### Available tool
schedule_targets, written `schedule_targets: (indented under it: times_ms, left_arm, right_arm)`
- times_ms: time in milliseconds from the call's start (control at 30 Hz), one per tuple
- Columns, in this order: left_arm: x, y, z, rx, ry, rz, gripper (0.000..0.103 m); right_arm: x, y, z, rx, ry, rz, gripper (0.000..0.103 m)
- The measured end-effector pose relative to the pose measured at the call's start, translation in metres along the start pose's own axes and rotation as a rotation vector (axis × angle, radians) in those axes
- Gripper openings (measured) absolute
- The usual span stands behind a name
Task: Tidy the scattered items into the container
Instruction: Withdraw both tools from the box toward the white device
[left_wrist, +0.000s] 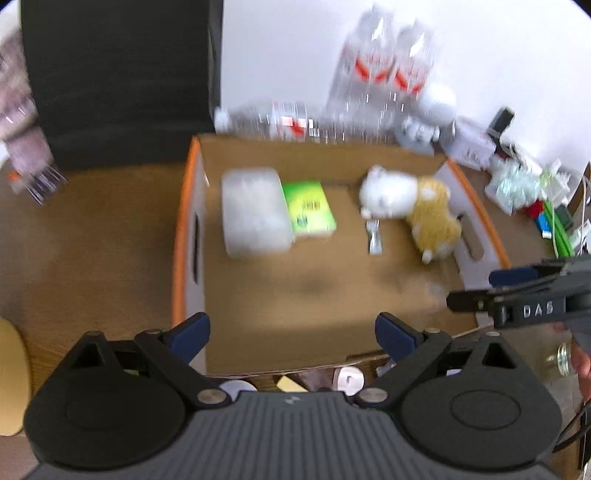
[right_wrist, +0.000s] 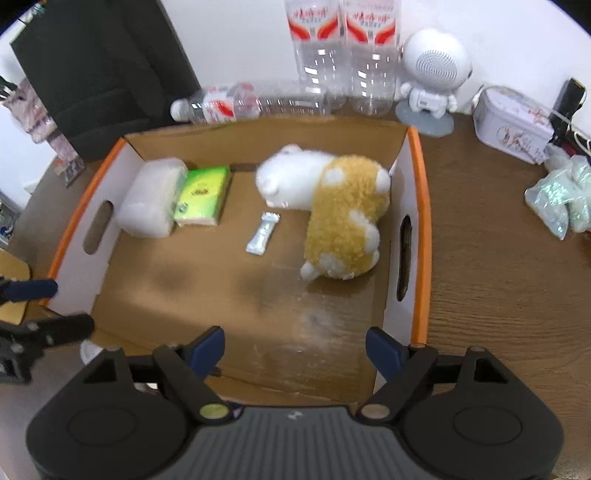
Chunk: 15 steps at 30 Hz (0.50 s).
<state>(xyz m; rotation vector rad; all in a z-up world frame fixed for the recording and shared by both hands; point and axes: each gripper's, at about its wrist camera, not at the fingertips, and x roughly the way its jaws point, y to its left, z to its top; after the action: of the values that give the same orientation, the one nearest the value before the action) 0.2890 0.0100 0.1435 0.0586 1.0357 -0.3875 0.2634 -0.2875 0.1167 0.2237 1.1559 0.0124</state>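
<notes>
Four items lie inside the cardboard box (right_wrist: 419, 206) on the wooden tabletop (right_wrist: 498, 295): at ten o'clock a white tissue pack (right_wrist: 151, 201) touching a green tissue pack (right_wrist: 201, 195), near centre a small silver sachet (right_wrist: 262, 233), and at two o'clock a white-and-tan plush toy (right_wrist: 332, 210) against the right wall. Both tools, left (left_wrist: 291, 332) and right (right_wrist: 295, 345), hang over the box's near edge, jaws apart and empty.

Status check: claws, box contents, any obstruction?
Both claws, left and right, open, empty. Plush toy, tissue packs, sachet in cardboard box. Nothing blocking.
</notes>
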Motion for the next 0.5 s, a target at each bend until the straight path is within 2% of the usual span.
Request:
schedule_targets:
  times_ms: [67, 100, 133, 167, 233, 267, 367, 467, 500]
  left_arm:
    - [-0.023, -0.006, -0.005, 0.000, -0.068, 0.039, 0.098]
    - [-0.038, -0.012, -0.013, 0.007, -0.134, 0.065, 0.098]
    - [-0.056, -0.019, -0.027, 0.019, -0.233, 0.089, 0.101]
    - [-0.072, -0.025, -0.044, 0.031, -0.342, 0.109, 0.103]
    - [-0.097, -0.038, -0.086, 0.056, -0.544, 0.162, 0.103]
    - [-0.105, -0.045, -0.108, 0.064, -0.608, 0.185, 0.103]
    - [-0.115, -0.060, -0.174, 0.050, -0.704, 0.192, 0.103]
    - [-0.109, -0.064, -0.232, 0.015, -0.731, 0.173, 0.103]
    - [-0.103, -0.064, -0.248, 0.001, -0.718, 0.181, 0.103]
  right_arm:
    - [-0.015, 0.004, -0.005, 0.001, -0.035, 0.013, 0.083]
    - [-0.025, 0.008, -0.009, -0.004, -0.062, 0.018, 0.083]
    - [-0.037, 0.013, -0.016, -0.018, -0.102, 0.018, 0.083]
    - [-0.052, 0.020, -0.026, -0.037, -0.164, 0.014, 0.084]
    - [-0.083, 0.034, -0.060, -0.077, -0.352, -0.005, 0.089]
    - [-0.096, 0.039, -0.082, -0.091, -0.453, -0.014, 0.092]
    - [-0.119, 0.048, -0.154, -0.106, -0.700, -0.043, 0.103]
    - [-0.123, 0.054, -0.223, -0.126, -0.860, -0.056, 0.103]
    - [-0.120, 0.055, -0.245, -0.129, -0.899, -0.054, 0.103]
